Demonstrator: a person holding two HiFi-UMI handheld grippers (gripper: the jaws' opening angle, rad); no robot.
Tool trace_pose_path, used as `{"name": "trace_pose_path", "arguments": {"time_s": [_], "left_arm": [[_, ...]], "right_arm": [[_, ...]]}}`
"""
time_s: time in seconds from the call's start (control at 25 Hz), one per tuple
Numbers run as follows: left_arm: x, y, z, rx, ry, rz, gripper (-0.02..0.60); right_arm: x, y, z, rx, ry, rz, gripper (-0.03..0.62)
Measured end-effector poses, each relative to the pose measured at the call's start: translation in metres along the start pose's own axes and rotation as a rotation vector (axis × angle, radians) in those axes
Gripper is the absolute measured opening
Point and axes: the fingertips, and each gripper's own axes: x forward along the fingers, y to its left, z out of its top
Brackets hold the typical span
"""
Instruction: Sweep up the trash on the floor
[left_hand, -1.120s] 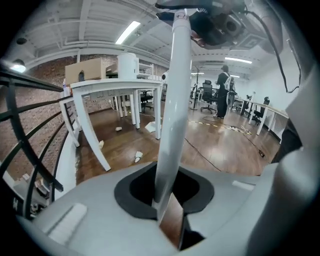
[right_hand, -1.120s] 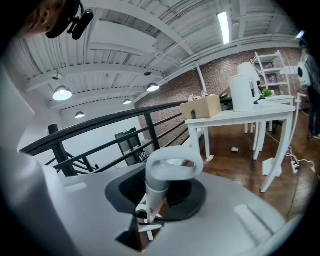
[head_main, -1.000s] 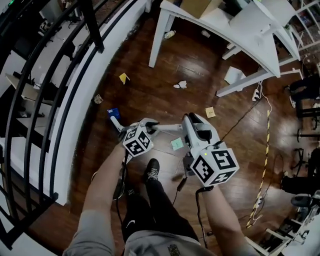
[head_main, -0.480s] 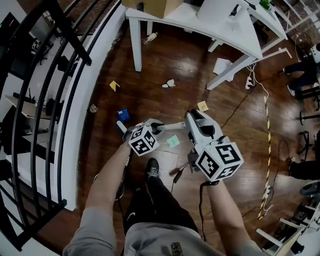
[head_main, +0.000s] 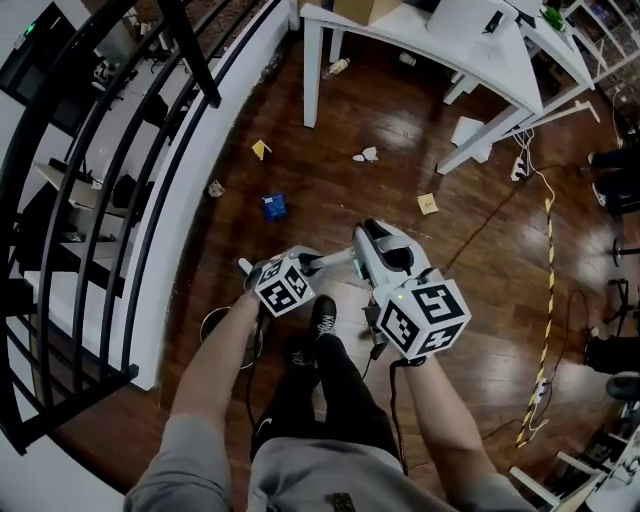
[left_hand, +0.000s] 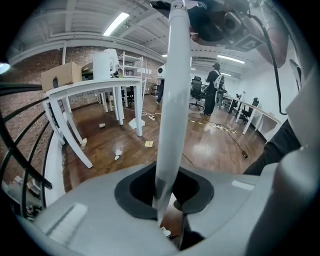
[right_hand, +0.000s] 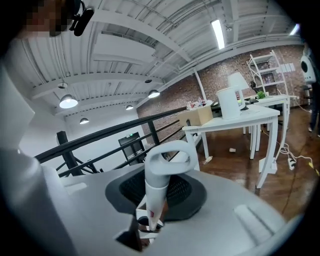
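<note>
The left gripper (left_hand: 165, 200) has its jaws closed on a white pole (left_hand: 175, 100) that rises out of them. The right gripper (right_hand: 152, 200) is clamped on a white handle (right_hand: 156, 185) just below its loop end. Ahead on the wooden floor (head_main: 330, 130) lies the trash, all well apart from both grippers: a blue scrap (head_main: 274, 206) nearest, a yellow note (head_main: 428, 203) — then white paper (head_main: 365, 155) and a yellow scrap (head_main: 260, 150) nearer the white table (head_main: 400, 25).

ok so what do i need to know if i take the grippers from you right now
Both shut on the white handle: left gripper on the shaft, right gripper near its looped end.
Trash lies scattered on the floor ahead: blue scrap, yellow paper, white crumpled paper, yellow note, bottle under the white table.
Done: nothing gathered. Left: sweep all of it up.
</note>
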Motion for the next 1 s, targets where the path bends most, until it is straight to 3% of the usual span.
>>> {"name": "trace_pose_path", "arguments": {"time_s": [0.16, 0.32, 0.72, 1.0], "left_arm": [[0.01, -0.013, -0.03, -0.053, 0.013, 0.024, 0.058], [0.038, -0.01, -0.019, -0.056, -0.012, 0.019, 0.064], [0.142, -0.047, 0.103, 0.054, -0.094, -0.127, 0.063], [0.19, -0.072, 0.176, 0.136, -0.127, -0.22, 0.063]], "right_arm": [[0.002, 0.005, -0.033, 0.001, 0.044, 0.011, 0.066], [-0.005, -0.022, -0.04, 0.002, 0.06, -0.025, 0.066], [-0.08, -0.152, -0.008, 0.019, 0.011, -0.223, 0.066], [-0.128, -0.21, 0.018, 0.009, -0.034, -0.334, 0.066]]}}
